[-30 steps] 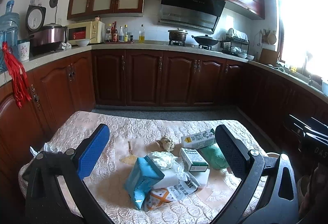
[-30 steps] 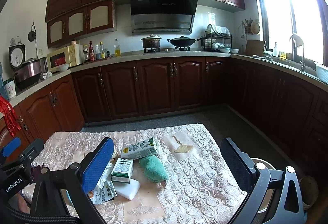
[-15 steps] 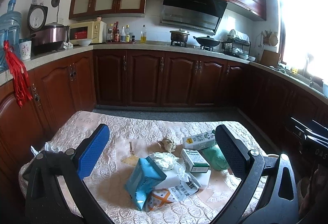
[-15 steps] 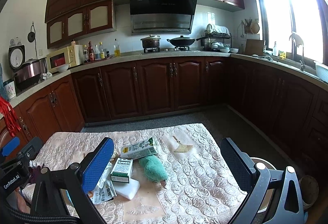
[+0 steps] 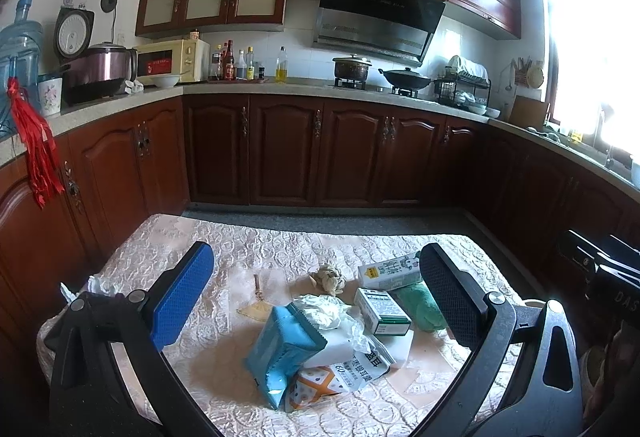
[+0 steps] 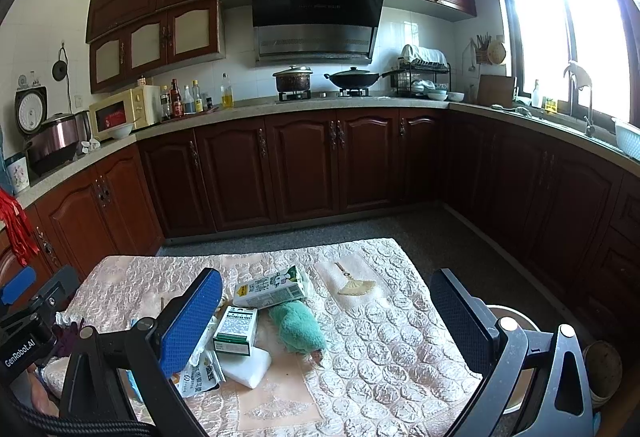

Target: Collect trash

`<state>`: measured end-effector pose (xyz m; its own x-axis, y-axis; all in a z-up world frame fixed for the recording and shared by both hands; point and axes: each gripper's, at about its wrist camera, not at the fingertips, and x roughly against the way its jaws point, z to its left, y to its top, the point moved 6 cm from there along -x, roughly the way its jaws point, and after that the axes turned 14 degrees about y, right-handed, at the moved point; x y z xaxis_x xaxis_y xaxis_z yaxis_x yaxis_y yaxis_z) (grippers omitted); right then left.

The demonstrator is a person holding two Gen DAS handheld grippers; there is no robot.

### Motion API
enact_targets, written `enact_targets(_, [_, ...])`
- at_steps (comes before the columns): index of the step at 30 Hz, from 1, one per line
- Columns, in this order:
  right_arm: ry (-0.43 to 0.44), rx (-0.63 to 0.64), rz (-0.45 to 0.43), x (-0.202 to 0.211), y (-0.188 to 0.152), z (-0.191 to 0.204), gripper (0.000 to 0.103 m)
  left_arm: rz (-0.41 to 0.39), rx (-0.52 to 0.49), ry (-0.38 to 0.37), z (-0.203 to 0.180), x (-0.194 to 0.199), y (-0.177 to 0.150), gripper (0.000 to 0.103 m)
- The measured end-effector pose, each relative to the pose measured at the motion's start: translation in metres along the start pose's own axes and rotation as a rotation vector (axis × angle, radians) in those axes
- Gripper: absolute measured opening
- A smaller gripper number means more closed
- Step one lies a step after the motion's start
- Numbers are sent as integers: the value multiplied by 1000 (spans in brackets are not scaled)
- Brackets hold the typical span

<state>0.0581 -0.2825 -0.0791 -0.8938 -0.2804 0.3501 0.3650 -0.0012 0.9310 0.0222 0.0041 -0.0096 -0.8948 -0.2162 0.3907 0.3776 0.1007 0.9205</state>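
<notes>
A pile of trash lies on the cloth-covered table (image 5: 248,249): a blue packet (image 5: 282,349), crumpled white tissue (image 5: 320,311), a green-and-white box (image 5: 382,311), a milk carton (image 5: 388,271), a green rag (image 5: 424,305), a printed wrapper (image 5: 340,377) and a brown crumpled wad (image 5: 330,277). My left gripper (image 5: 316,297) is open and empty, above the pile. My right gripper (image 6: 326,311) is open and empty; the box (image 6: 236,329), carton (image 6: 270,287), rag (image 6: 298,329) and a white block (image 6: 246,367) lie between its jaws.
A small fan-shaped ornament (image 6: 354,285) lies on the table's far right. Another crumpled tissue (image 5: 98,287) sits at the table's left edge. A round bin (image 6: 516,321) stands on the floor right of the table. Dark wood cabinets surround the room.
The left wrist view has shifted slightly; the grippers and trash stay where they were.
</notes>
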Motion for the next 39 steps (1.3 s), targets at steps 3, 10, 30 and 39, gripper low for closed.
enact_targets(3, [1, -6, -2, 1, 1, -1, 103, -2, -2, 3, 0, 0, 0, 102])
enact_targets(10, [6, -17, -7, 2, 2, -1, 103, 7, 2, -1, 1, -2, 0, 102])
enact_targets(30, [16, -32, 11, -3, 1, -2, 103, 15, -7, 2, -2, -5, -1, 102])
enact_targets(39, [13, -15, 24, -7, -1, -2, 103, 20, -9, 3, -2, -7, -2, 102])
